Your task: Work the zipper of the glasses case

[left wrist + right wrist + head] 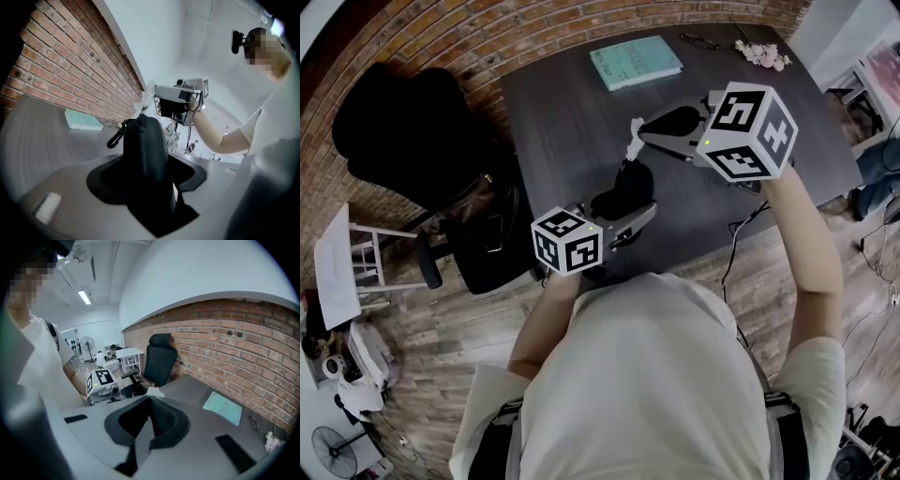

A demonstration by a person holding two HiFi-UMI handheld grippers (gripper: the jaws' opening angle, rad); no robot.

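Note:
A black glasses case (632, 180) is held up over the dark table (553, 122), and my left gripper (619, 212) is shut on its lower part. In the left gripper view the case (143, 140) stands upright between the jaws, with a black clip (114, 138) hanging from its left side. A small white zipper pull tab (149, 92) sticks up from the top of the case. My right gripper (637, 132) reaches in from the right and is shut on that tab. In the right gripper view the white tab (153, 391) pokes out past the closed jaws.
A teal notebook (635, 61), a pair of glasses (700, 40) and pink flowers (761, 54) lie at the table's far side. A black office chair (403, 131) stands to the left and a white stool (352, 262) is further left. A cable (739, 239) hangs off the near edge.

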